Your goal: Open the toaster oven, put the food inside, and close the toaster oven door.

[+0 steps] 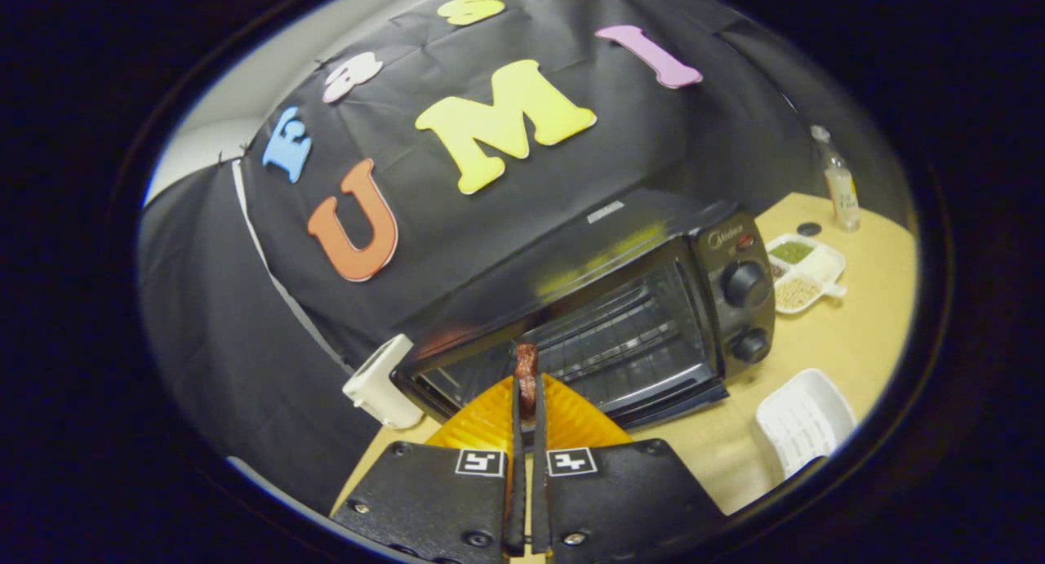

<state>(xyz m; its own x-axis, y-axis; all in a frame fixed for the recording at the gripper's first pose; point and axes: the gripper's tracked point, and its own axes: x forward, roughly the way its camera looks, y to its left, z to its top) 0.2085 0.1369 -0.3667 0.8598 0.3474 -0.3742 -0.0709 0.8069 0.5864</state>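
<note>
Toaster oven [620, 319] sits on the pale wood-grain counter [849, 344] just beyond the fingers [527, 384], tilted in the view. It is a boxy dark appliance with a smooth, slightly glossy top that catches a yellowish reflection. Its glass door [571, 360] appears shut, and through it a wire rack of thin metal bars shows. On the panel right of the door are two round black knobs [746, 285], one above the other, with a small red dot above them.

Between the fingers sits the food [526, 372] — a small, lumpy reddish-brown piece with a rough, meaty surface. The fingers stand close together, both pressing on it, and the piece pokes up past their tips, right in front of the oven door. Under the fingers lies a ribbed orange fan-shaped surface [571, 421].

Left of the oven, close to its corner, stands a small cream plastic box [380, 382] with rounded edges. Right of the fingers lies a white ridged tray [804, 421], rectangular with soft corners. Beyond the oven's right side is a white divided dish [824, 266] holding green and tan grains, and farther back a slim clear bottle [839, 182] — upright, with pale liquid.
</note>
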